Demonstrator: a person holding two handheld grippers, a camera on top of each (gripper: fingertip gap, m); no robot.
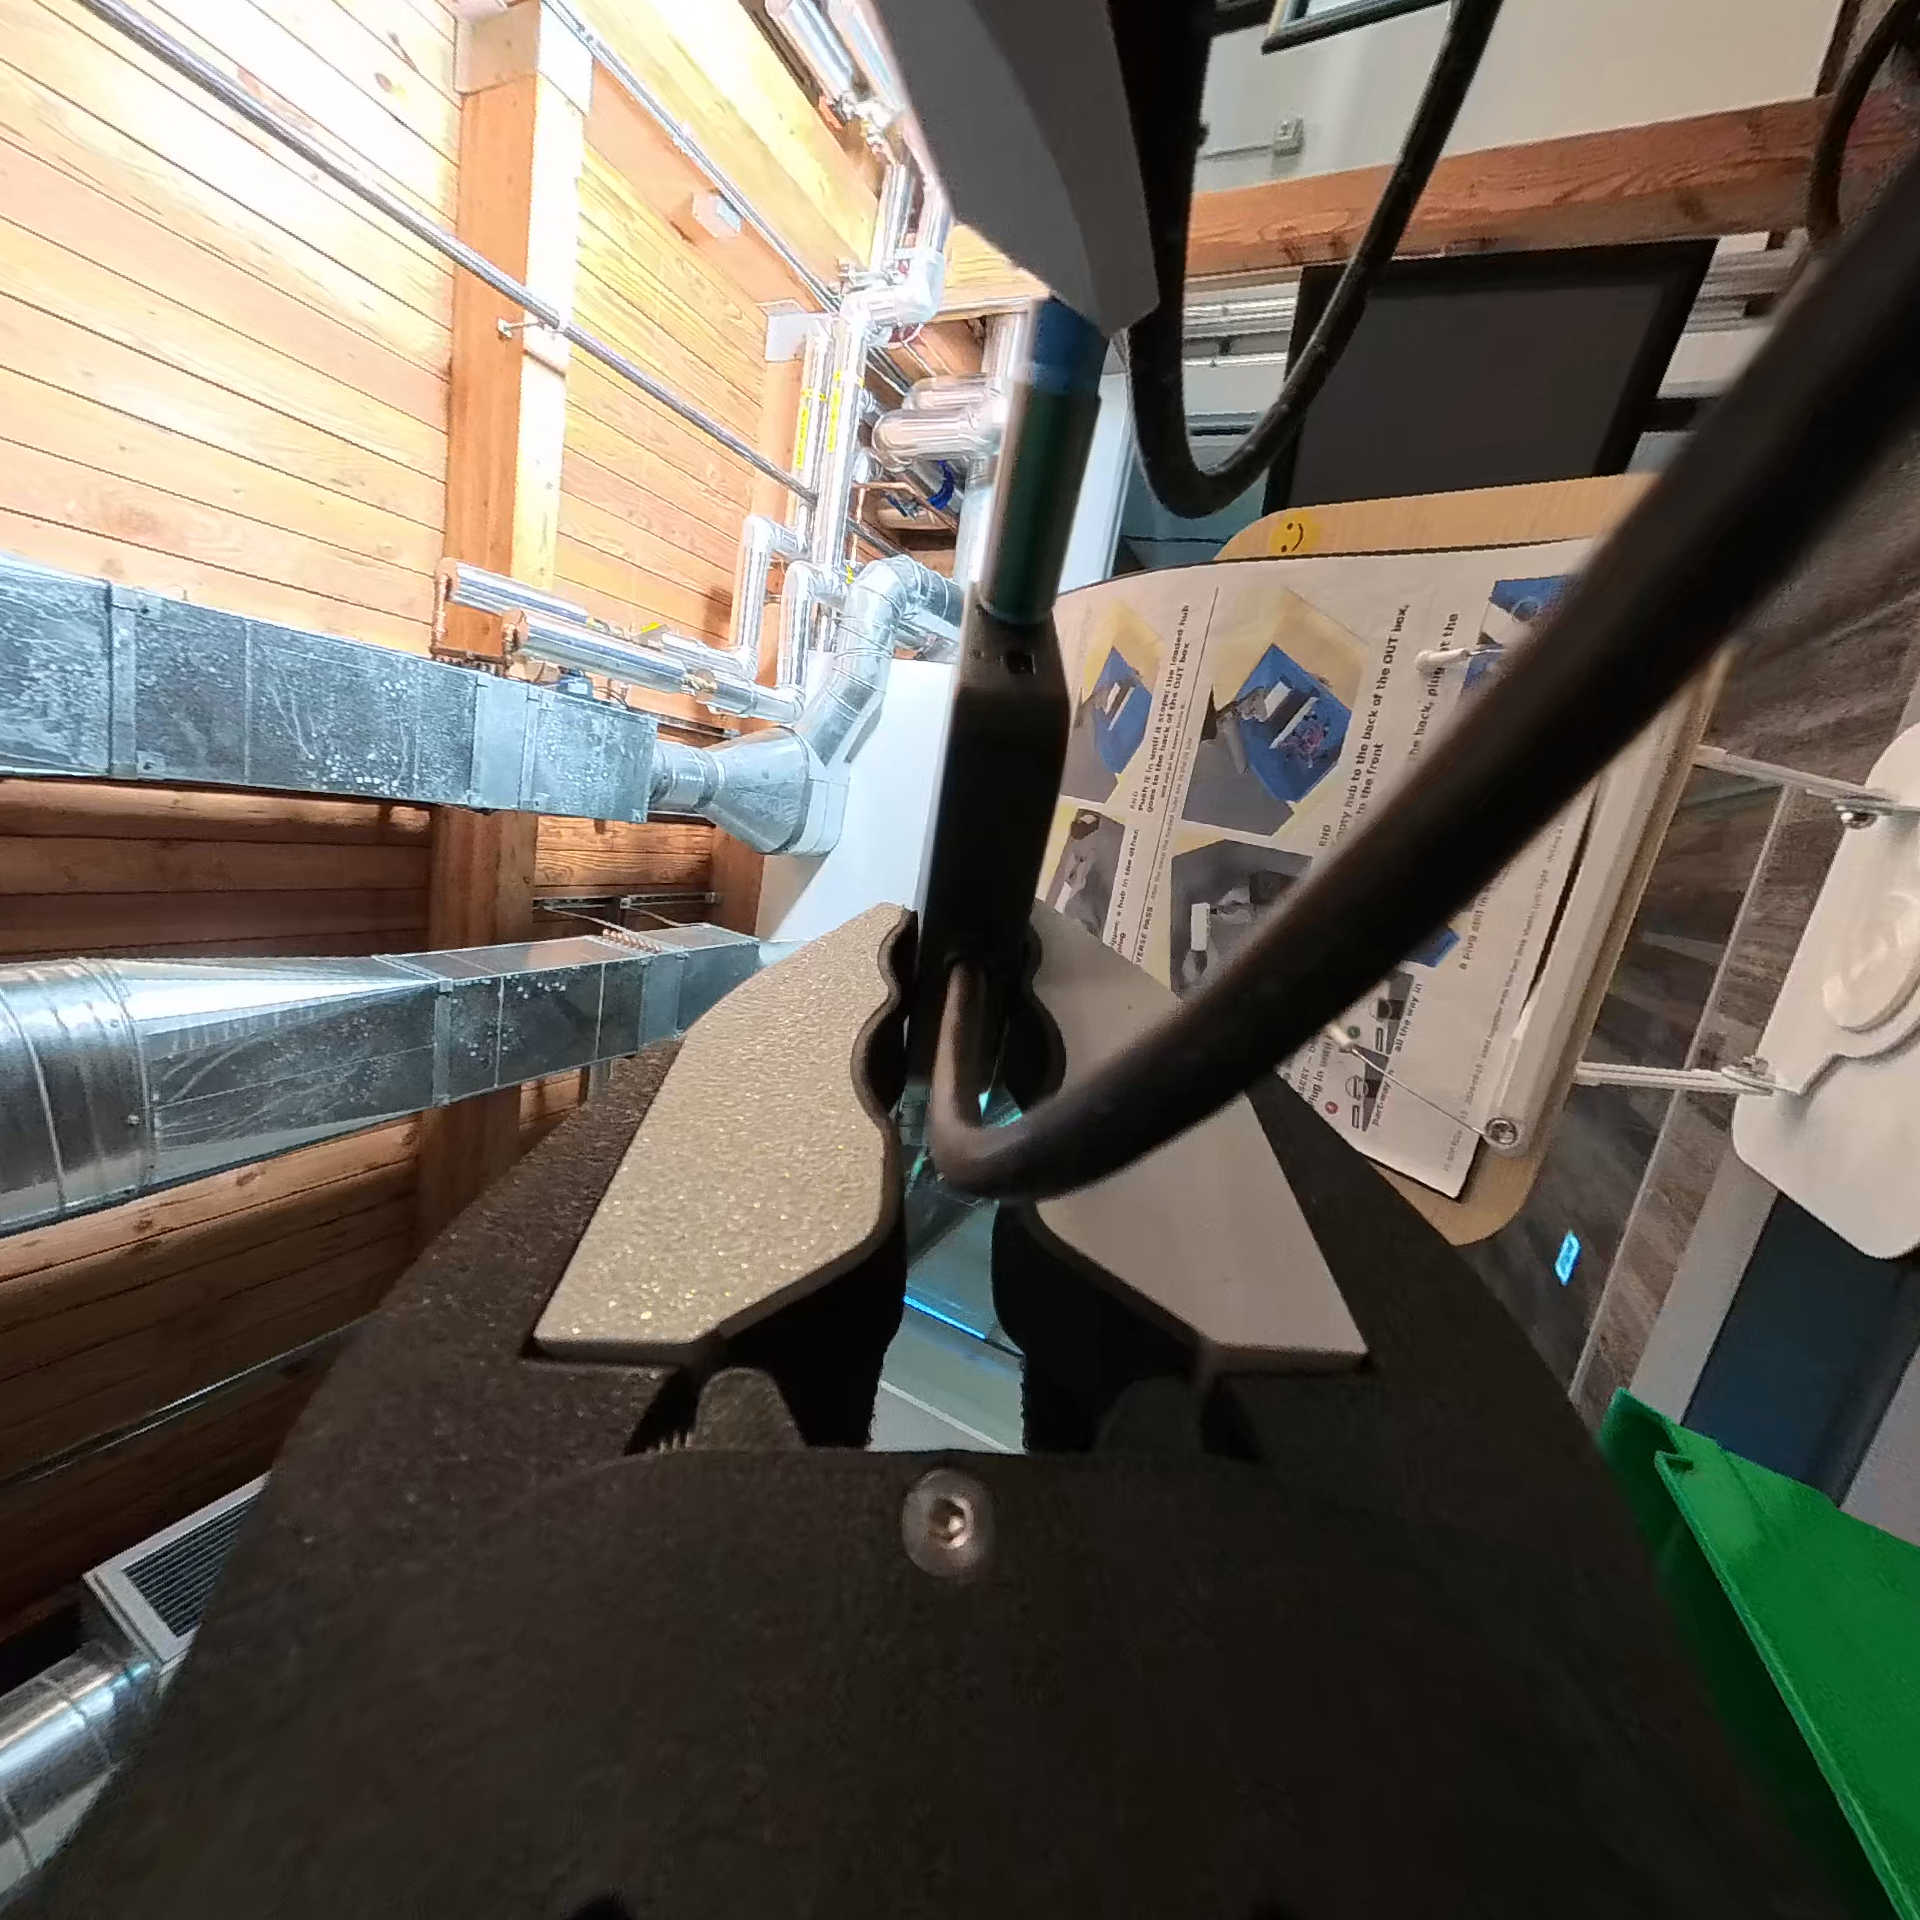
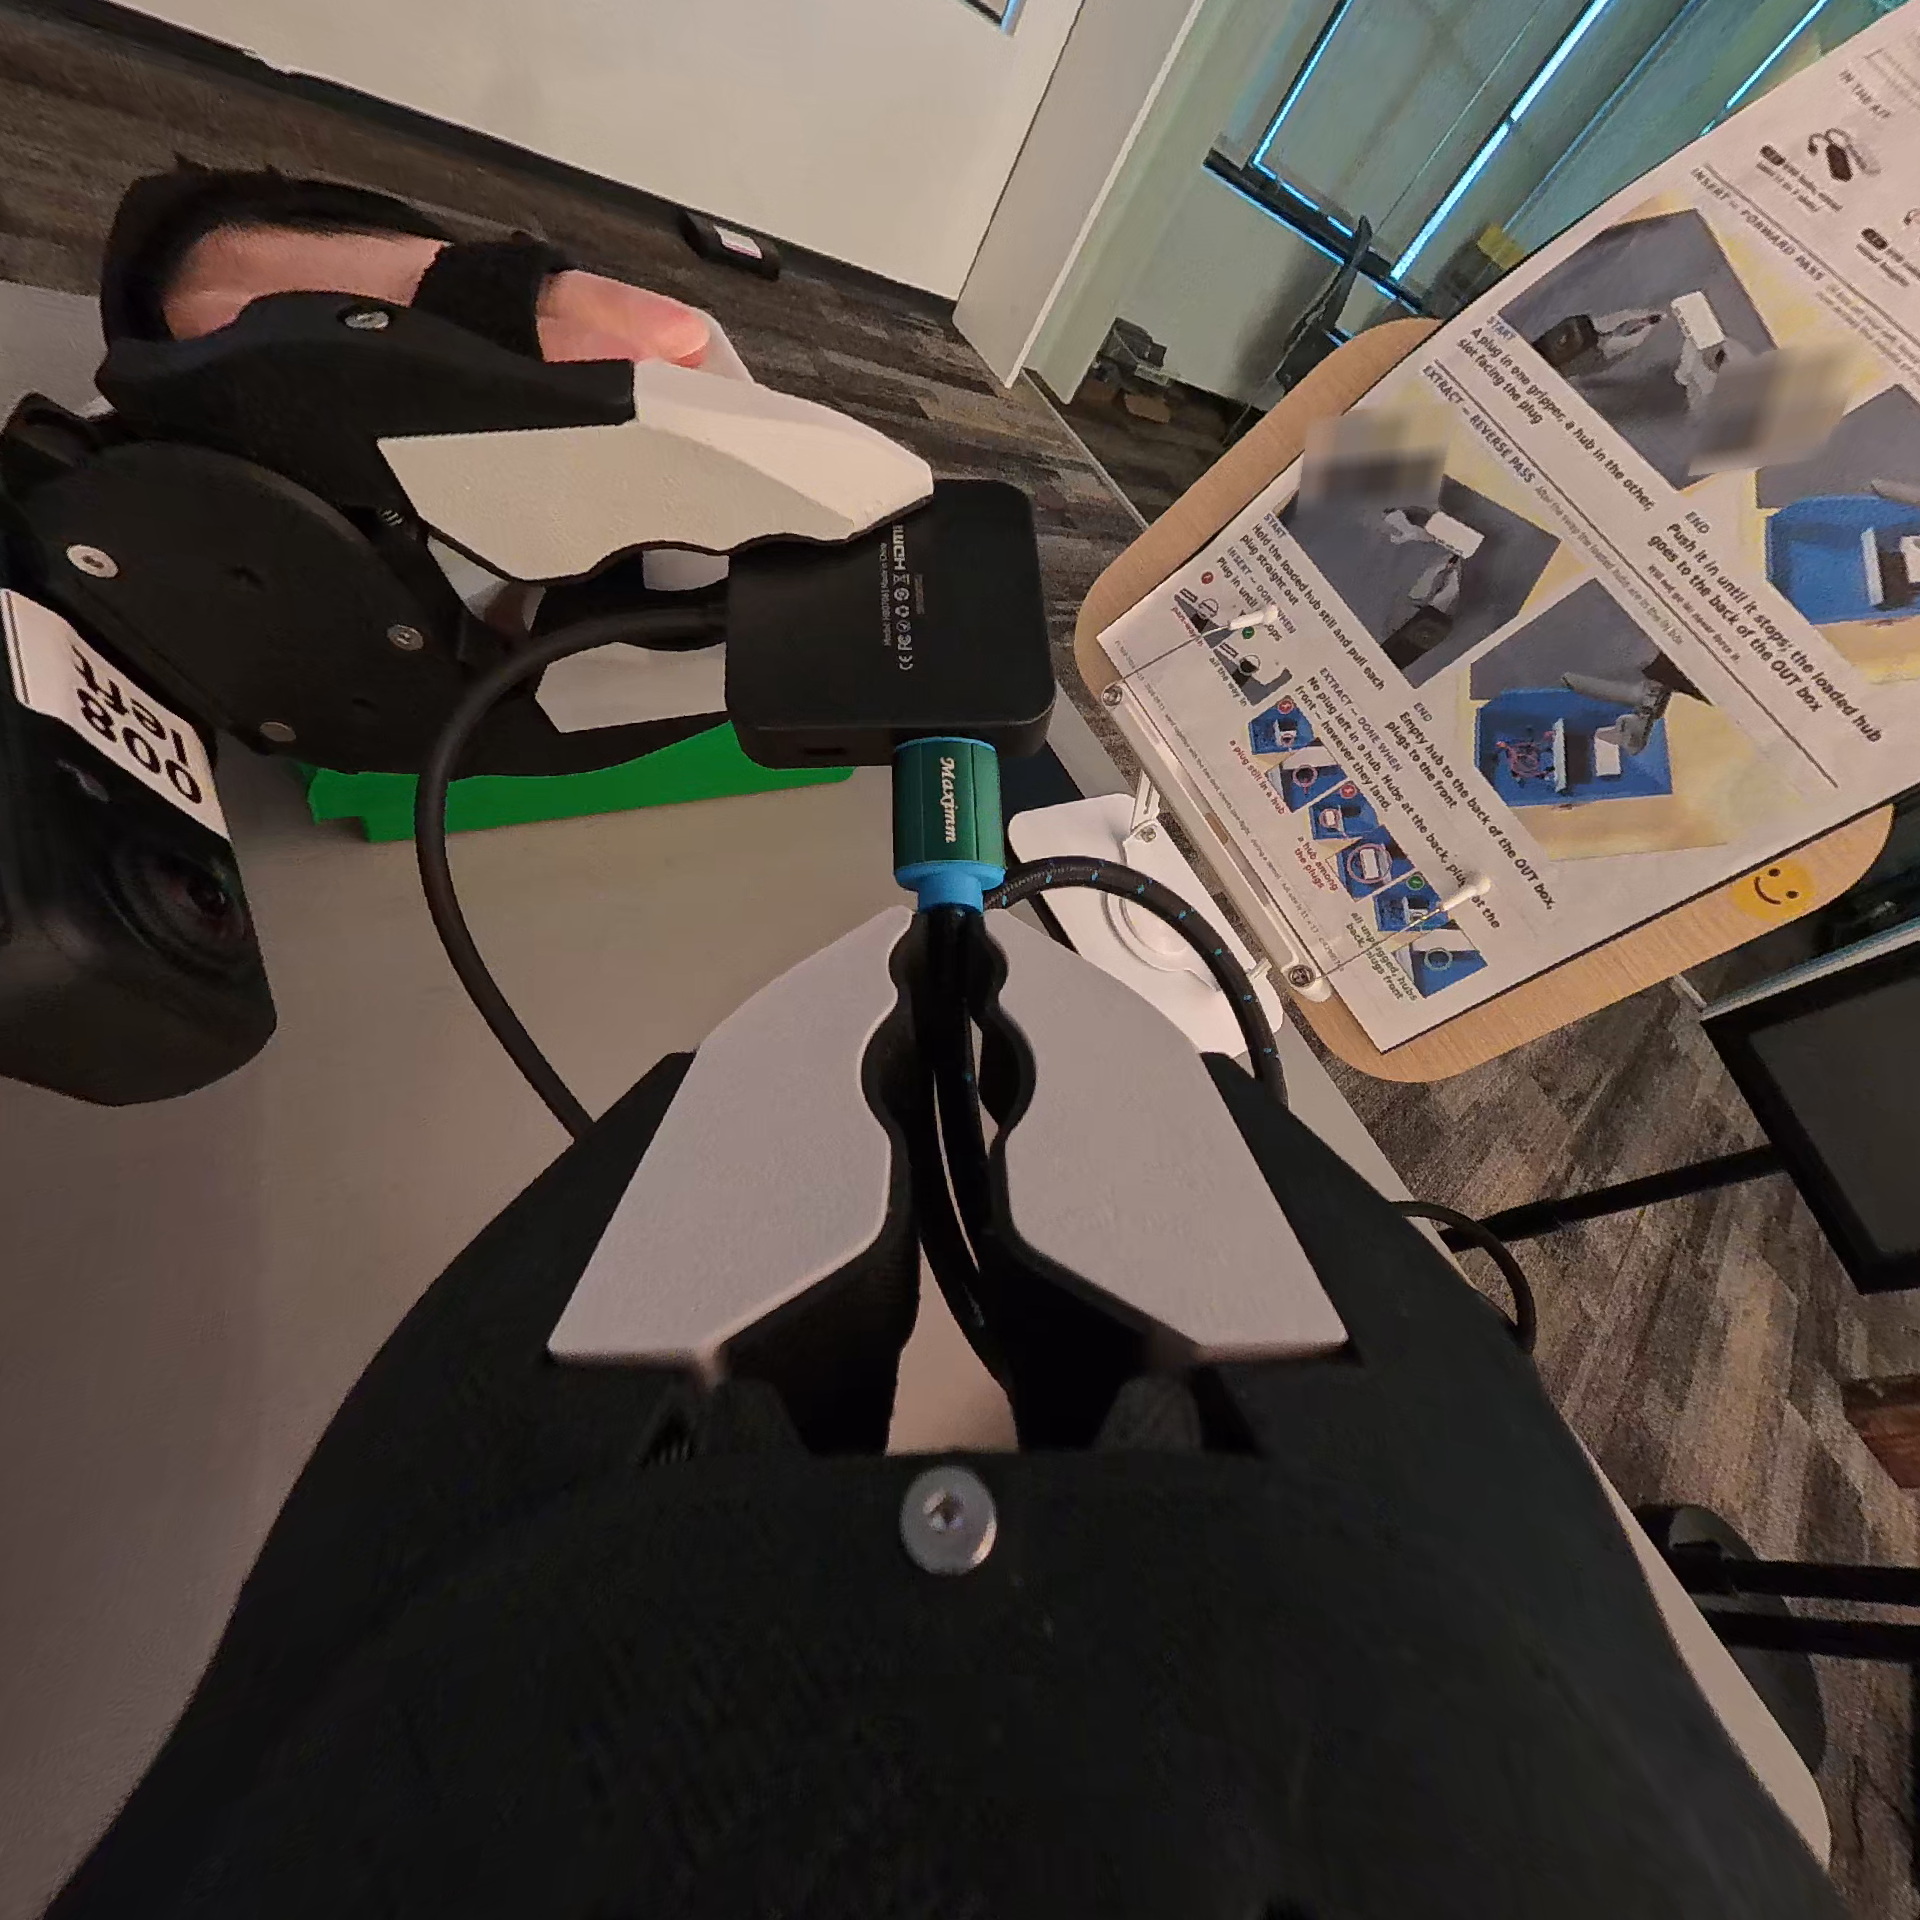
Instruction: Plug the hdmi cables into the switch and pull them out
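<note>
— Gripping what, the right gripper (image 2: 948, 940)?
— Its jaws pinch the braided hdmi cable (image 2: 1216, 951) just behind the green plug (image 2: 945, 805), seated in the switch (image 2: 894, 623) at frame centre.
— And the left gripper (image 2: 665, 540)?
— Clamped on that switch, above the table (image 2: 312, 1091).

A matte black HDMI switch (image 2: 899, 623) carries small white markings on its face. The plug (image 2: 945, 816) seated in its near edge has a dark green metallic shell with a bright blue collar; its braided cable (image 2: 1164, 899) is black flecked with blue. The switch's own cable (image 2: 457, 831) — smooth, plain black — curves at the left. Both the right gripper (image 2: 943, 940) and the left gripper (image 2: 883, 520) pair pale grey-white fingers with black bodies. A bright green bin (image 2: 582, 790) sits on the grey table (image 2: 312, 1195). At right, a white instruction sheet (image 2: 1558, 623) with blue and yellow photos lies on a light wood board (image 2: 1621, 987) bearing a yellow smiley sticker (image 2: 1775, 888).
</note>
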